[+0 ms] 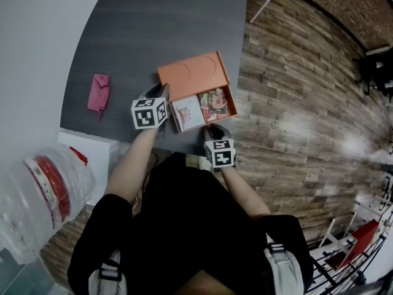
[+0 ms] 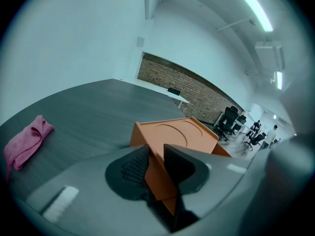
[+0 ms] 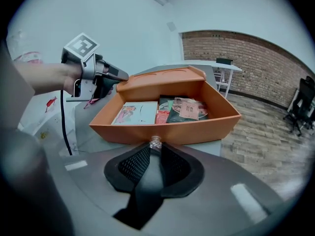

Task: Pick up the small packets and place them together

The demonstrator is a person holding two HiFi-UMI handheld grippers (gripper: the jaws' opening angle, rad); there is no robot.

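You're clamping left gripper (image 2: 155, 152) on the smooth orange box (image 2: 179, 132) wall; right gripper (image 3: 155, 149) is pinching a crinkly clear bit (image 3: 155, 142), nrly closed.

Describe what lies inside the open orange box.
Inside the orange box lie a pale flat packet and, beside it, a pile of overlapping red and dark packets. The pile hides parts of its lower packets and the box floor beneath.

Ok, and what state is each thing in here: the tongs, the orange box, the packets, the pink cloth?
left tongs: shut on the orange box, gripping its wall.
right tongs: nearly together, pinching a small shiny bit; what it is, unclear.
orange box: near half open, standing on the table.
packets: lying loose inside the box.
pink cloth: crumpled, apart from the box.
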